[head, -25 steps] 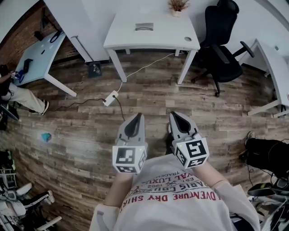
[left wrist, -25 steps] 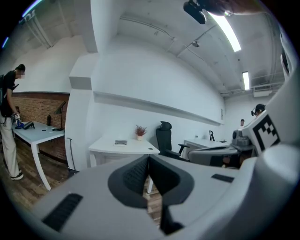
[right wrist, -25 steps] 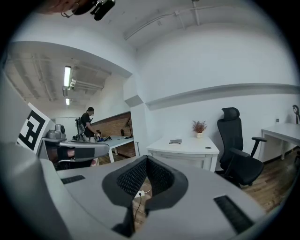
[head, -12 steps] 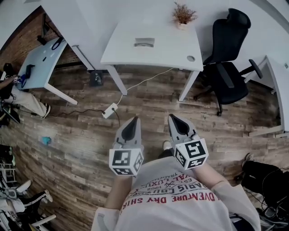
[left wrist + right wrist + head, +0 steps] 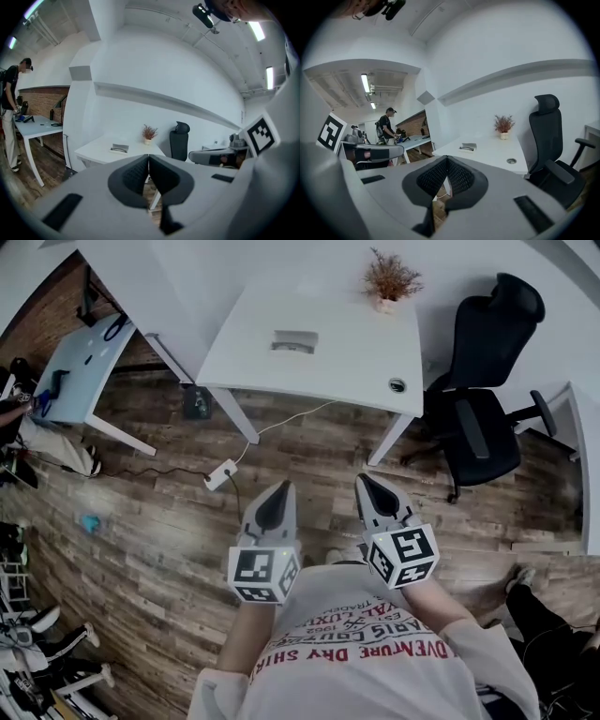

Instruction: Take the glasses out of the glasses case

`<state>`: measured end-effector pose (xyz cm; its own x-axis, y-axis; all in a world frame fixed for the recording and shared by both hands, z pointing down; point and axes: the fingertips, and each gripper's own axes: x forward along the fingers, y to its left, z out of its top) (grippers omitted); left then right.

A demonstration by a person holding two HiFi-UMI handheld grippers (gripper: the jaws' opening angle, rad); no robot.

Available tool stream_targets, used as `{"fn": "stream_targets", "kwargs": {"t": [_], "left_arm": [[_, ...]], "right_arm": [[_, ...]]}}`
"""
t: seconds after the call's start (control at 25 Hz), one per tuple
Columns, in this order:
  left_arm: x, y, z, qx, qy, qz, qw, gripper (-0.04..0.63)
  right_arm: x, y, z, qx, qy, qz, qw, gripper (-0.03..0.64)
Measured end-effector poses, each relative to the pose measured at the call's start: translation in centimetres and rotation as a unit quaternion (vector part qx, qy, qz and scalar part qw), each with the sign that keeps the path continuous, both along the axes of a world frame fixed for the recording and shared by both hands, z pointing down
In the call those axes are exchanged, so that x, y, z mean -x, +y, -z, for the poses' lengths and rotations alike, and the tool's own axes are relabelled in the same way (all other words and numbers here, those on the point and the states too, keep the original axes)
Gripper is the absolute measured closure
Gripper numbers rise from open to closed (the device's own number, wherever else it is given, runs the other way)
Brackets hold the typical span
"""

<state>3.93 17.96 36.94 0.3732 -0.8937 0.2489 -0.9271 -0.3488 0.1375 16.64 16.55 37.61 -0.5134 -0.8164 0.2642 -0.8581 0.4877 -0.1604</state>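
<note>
A white desk [image 5: 328,357] stands well ahead. The left gripper [image 5: 280,487] and right gripper [image 5: 365,481] are both clenched on nothing, far from it. The glasses case [image 5: 294,341] lies mid-desk. The glasses in it are probably light and fragile, so grip them at the bridge, not the lenses.

person's shirt [image 5: 375,652], print upside down in head view: red line "dventure dry shir", ends cut off; smaller lines, roughly "aris cou" and "1982"; the rest too small to read.
</note>
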Motion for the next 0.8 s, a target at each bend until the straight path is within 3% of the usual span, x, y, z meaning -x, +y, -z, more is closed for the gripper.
{"fn": "stream_targets", "kwargs": {"t": [0.24, 0.48, 0.8], "left_arm": [[0.2, -4.7, -1.4, 0.009, 0.003, -0.005, 0.9999, 0.589], [0.6, -12.3, -1.9, 0.002, 0.006, -0.043, 0.9991, 0.588], [6.0, -25.1, -0.4, -0.001, 0.006, -0.085, 0.9963, 0.588]], "right_arm": [[0.2, -3.9, -1.8, 0.016, 0.004, -0.001, 1.000, 0.604], [1.4, -10.0, -2.6, 0.019, 0.011, -0.024, 0.999, 0.604], [7.0, -21.1, -2.0, 0.027, 0.006, -0.058, 0.998, 0.604]]}}
